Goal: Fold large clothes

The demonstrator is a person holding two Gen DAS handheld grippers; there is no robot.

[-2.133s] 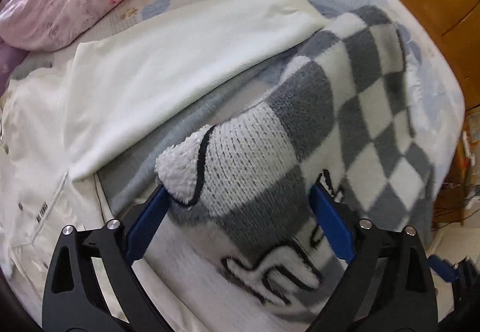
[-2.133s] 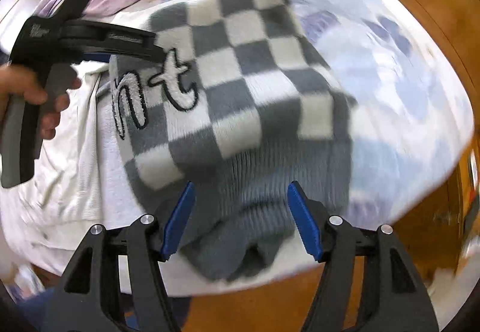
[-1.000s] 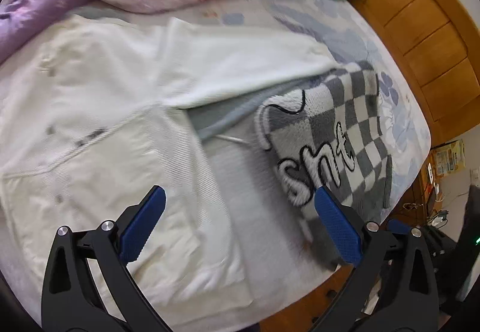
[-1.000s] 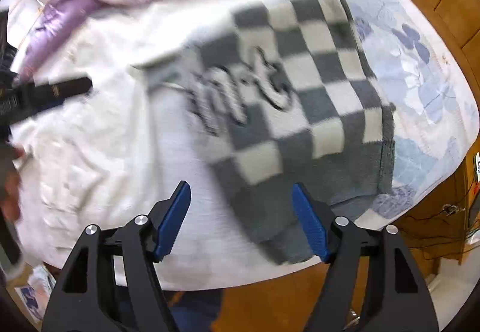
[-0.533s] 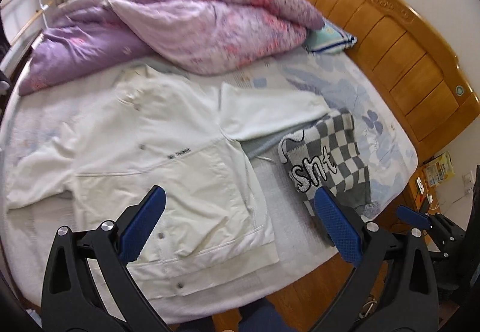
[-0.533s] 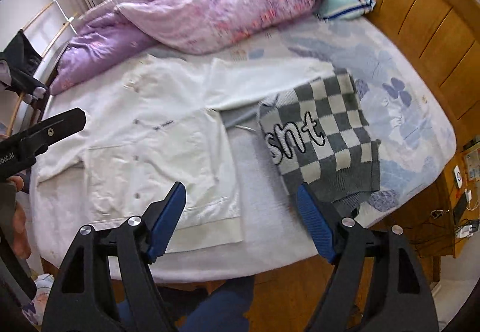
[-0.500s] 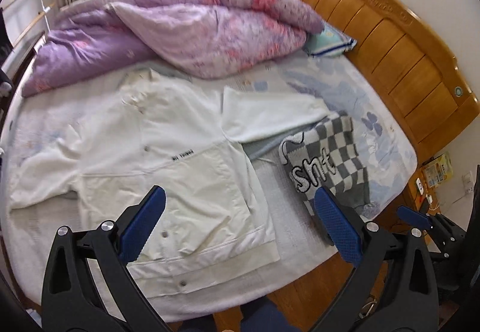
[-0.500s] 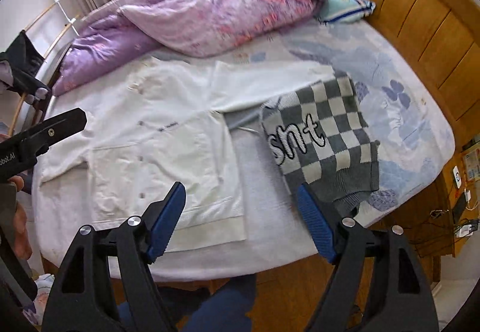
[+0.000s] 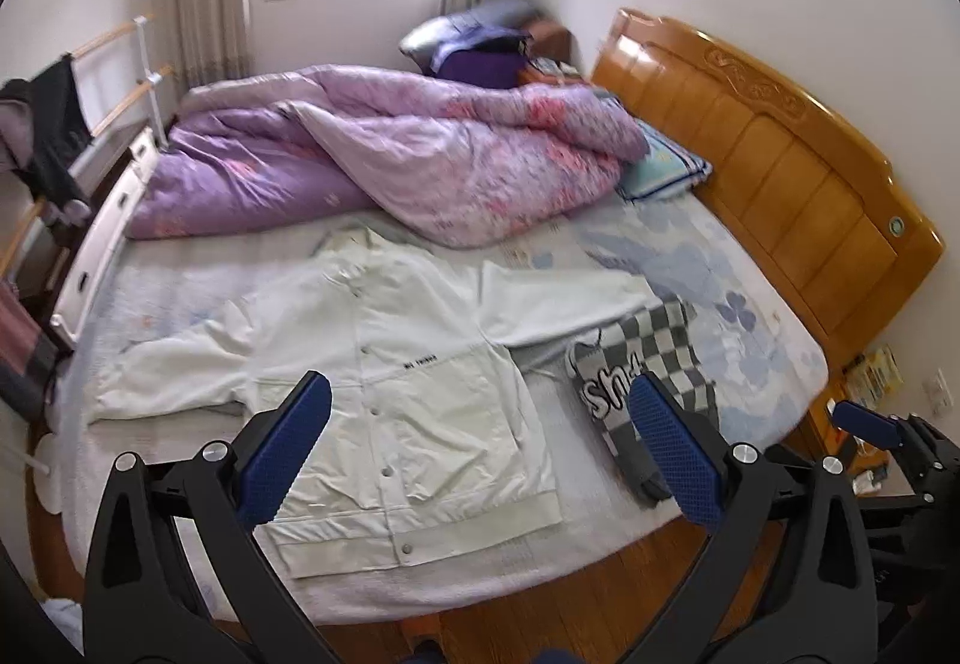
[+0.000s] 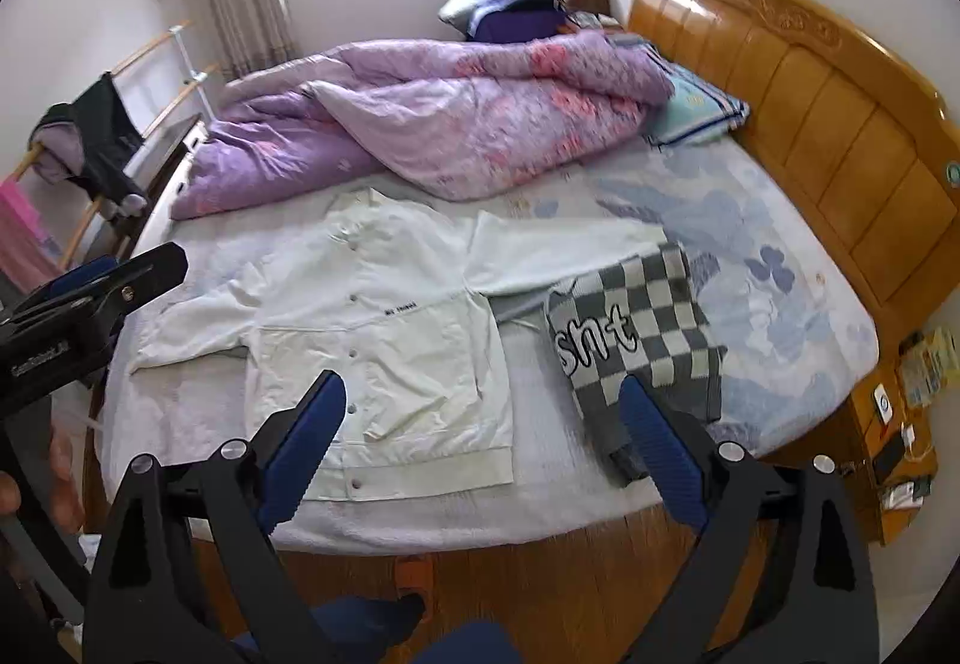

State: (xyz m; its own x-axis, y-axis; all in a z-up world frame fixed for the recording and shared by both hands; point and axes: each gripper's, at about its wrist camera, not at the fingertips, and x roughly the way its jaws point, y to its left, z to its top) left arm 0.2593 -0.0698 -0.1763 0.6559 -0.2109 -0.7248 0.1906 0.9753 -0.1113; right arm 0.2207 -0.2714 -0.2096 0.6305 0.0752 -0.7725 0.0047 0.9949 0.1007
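Observation:
A white button-front jacket (image 9: pixel 414 394) lies spread flat on the bed, sleeves out; it also shows in the right wrist view (image 10: pixel 384 340). A folded grey-and-white checkered sweater (image 9: pixel 648 370) lies to its right near the bed's front edge, over the jacket's right sleeve end; it also shows in the right wrist view (image 10: pixel 636 334). My left gripper (image 9: pixel 480 448) is open and empty, held well back from the bed. My right gripper (image 10: pixel 483 439) is open and empty too, also pulled back above the floor.
A purple floral quilt (image 9: pixel 390 154) is heaped at the far side of the bed. A wooden headboard (image 9: pixel 774 136) stands on the right. A drying rack with dark clothes (image 10: pixel 102 142) stands left. A nightstand (image 10: pixel 894 424) is at the right. Wooden floor lies below.
Both grippers have let go of the checkered sweater and pulled far back from the bed. The view went from close on the sweater to the whole bed and room.

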